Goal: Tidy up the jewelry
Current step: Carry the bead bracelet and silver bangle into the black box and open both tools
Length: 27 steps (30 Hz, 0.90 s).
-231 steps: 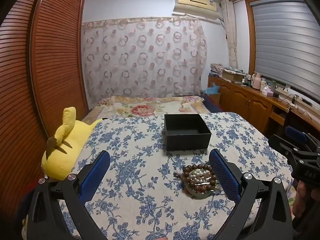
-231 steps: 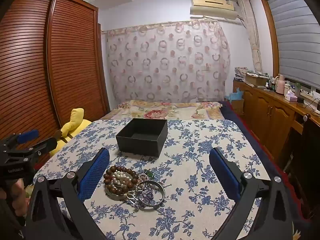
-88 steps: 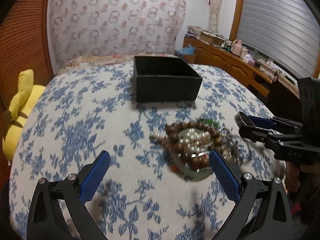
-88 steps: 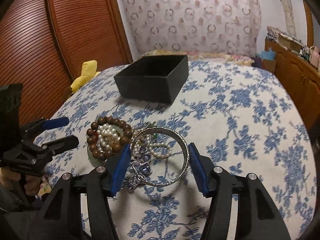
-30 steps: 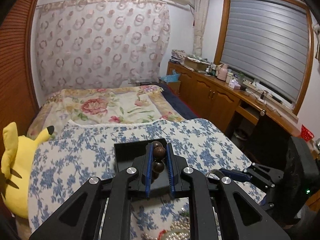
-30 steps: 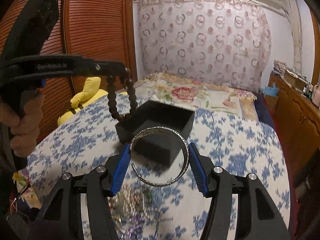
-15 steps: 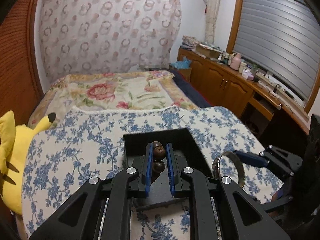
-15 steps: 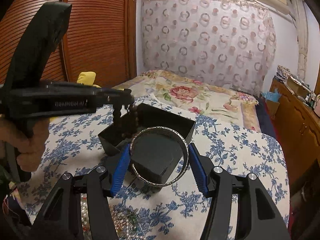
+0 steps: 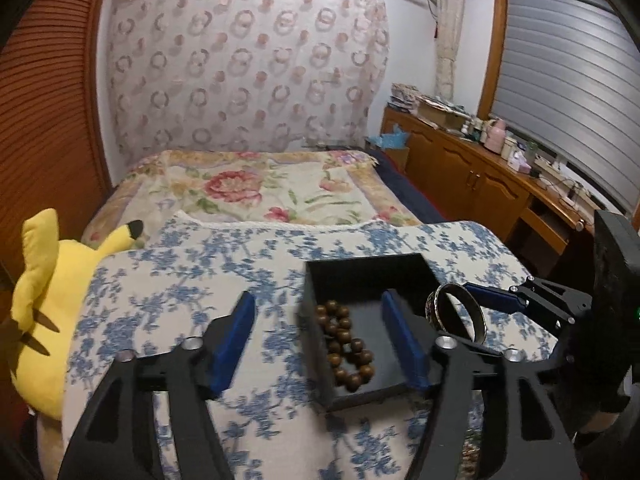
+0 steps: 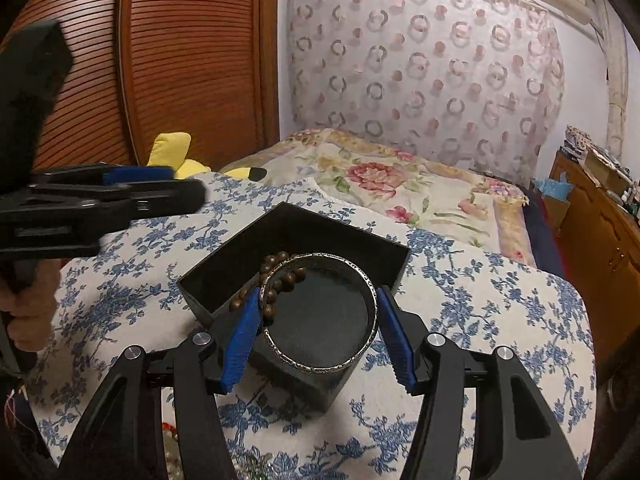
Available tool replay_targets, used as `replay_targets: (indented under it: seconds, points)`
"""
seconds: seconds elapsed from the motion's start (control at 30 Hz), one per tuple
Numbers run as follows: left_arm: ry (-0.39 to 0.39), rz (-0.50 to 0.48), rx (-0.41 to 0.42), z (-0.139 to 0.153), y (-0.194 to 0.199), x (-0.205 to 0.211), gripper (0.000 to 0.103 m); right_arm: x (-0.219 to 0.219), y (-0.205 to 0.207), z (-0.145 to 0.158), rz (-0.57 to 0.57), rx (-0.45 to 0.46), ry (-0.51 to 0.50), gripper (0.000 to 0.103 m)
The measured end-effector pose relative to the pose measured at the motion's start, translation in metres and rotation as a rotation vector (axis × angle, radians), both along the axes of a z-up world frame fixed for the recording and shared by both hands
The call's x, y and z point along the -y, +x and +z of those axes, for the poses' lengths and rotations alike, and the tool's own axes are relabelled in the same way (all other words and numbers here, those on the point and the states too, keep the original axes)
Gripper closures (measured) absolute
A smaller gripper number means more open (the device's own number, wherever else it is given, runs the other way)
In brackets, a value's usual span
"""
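Wooden bead bracelet (image 9: 345,350) lies loose inside the black box (image 9: 316,368), along its left wall, approx 9 o'clock from box centre in left wrist view. Left gripper (image 9: 326,342) is spread wide, holding nothing, pads either side of the beads w/o touching. Right gripper (image 10: 320,330) is narrowed onto the silver bangle (image 10: 362,350), blue pads pressing its rim at 3 and 9 o'clock, bangle held above the box opening. Box sits on the blue-floral cloth (image 10: 500,320). More jewelry at 6 o'clock, too blurred to tell. Yellow plush (image 9: 44,312) at 9 o'clock.
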<state>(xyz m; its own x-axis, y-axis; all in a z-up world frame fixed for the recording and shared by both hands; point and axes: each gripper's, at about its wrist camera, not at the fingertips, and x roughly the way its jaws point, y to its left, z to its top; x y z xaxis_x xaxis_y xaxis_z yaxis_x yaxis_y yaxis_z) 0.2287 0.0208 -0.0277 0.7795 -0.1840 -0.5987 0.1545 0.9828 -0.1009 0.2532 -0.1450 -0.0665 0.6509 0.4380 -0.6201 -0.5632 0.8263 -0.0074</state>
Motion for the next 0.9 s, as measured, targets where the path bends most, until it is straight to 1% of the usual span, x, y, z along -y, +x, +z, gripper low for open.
replay_targets:
  seconds: [0.07,0.17,0.37,0.63,0.77,0.9]
  points:
    - [0.013,0.016,0.01,-0.001,-0.003,-0.005,0.021,-0.004,0.005,-0.003,0.001,-0.008,-0.008,0.043]
    - [0.024,0.041,0.019,-0.003,-0.009,-0.013,0.011,-0.01,0.009,-0.006,0.006,-0.014,-0.023,0.043]
    - [0.055,0.07,0.013,-0.013,-0.023,-0.024,0.01,-0.02,0.016,-0.012,0.014,-0.024,-0.06,0.043]
    - [0.077,0.052,0.01,-0.023,-0.045,-0.02,0.01,-0.025,0.023,-0.016,0.013,-0.044,-0.088,0.042]
    - [0.067,0.037,0.009,-0.026,-0.056,-0.016,0.01,-0.021,0.02,-0.013,0.018,-0.038,-0.074,0.041]
    - [0.049,0.023,0.009,-0.028,-0.069,-0.013,0.01,-0.011,0.007,-0.002,0.014,-0.025,-0.043,0.041]
